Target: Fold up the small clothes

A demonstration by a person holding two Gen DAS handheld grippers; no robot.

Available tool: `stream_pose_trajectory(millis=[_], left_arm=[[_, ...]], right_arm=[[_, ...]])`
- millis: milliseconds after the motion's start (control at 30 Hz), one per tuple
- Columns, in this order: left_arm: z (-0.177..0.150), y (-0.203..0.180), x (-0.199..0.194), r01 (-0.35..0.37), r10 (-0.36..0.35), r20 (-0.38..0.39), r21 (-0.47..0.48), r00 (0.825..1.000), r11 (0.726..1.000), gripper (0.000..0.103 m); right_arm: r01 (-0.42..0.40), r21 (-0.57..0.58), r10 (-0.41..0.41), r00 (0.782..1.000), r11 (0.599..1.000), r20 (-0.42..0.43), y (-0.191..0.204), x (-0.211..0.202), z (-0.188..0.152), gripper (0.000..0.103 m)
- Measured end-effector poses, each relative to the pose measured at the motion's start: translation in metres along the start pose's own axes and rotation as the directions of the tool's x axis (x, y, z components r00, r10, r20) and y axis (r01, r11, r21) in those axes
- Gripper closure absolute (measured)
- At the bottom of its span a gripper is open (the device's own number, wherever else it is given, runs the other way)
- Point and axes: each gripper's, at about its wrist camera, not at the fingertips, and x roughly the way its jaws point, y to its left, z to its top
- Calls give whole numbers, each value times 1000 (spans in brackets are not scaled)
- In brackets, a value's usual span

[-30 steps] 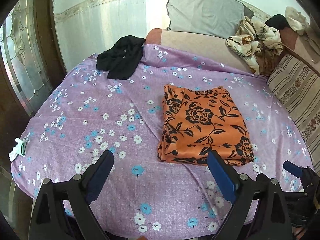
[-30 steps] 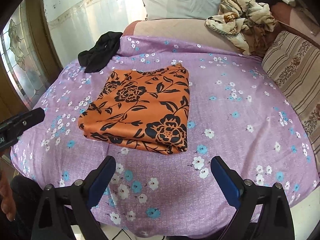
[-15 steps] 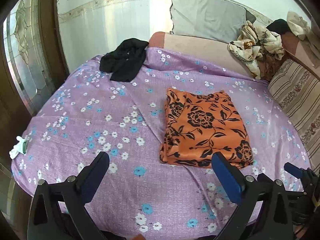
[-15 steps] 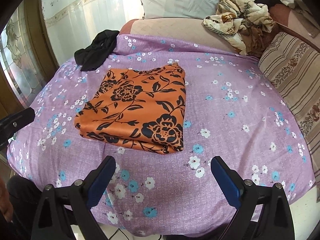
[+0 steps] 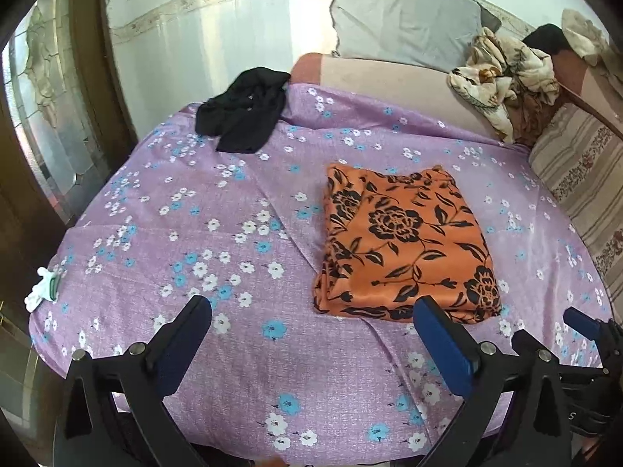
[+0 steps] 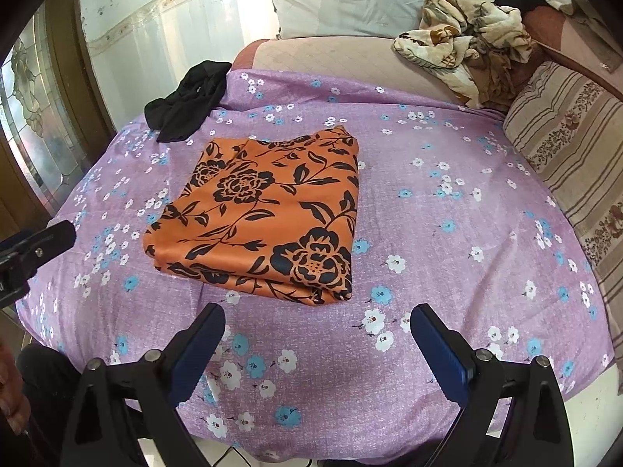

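Bedsheet (image 5: pixel 241 369), purple with white and blue flowers, covers the near part of the bed; beyond its far edge lies a bare pinkish mattress (image 5: pixel 389 78), with a grey pillow (image 5: pixel 401 27) leaning on the wall behind it; a striped cushion (image 6: pixel 576 148) lies along the right side, and a crumpled cream blanket (image 6: pixel 463 43) sits in the far right corner; the orange cloth (image 6: pixel 264 210), printed with black flowers, lies folded into a neat rectangle near the middle of the sheet, touched by neither tool; a black garment (image 5: pixel 245 116) lies bunched at the sheet's far left edge, well apart from it; the left gripper (image 5: pixel 311 311) and right gripper (image 6: pixel 317 319) both hover near the front edge, jaws spread wide and holding nothing.
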Motion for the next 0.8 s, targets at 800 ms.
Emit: stream_pose_trajectory(millis=[800], left_arm=[[6,-11,12,33,-33,-3,11,999,999,0]], right_arm=[[12,-18,-12,1000,1000,-22,3,15,6,5]])
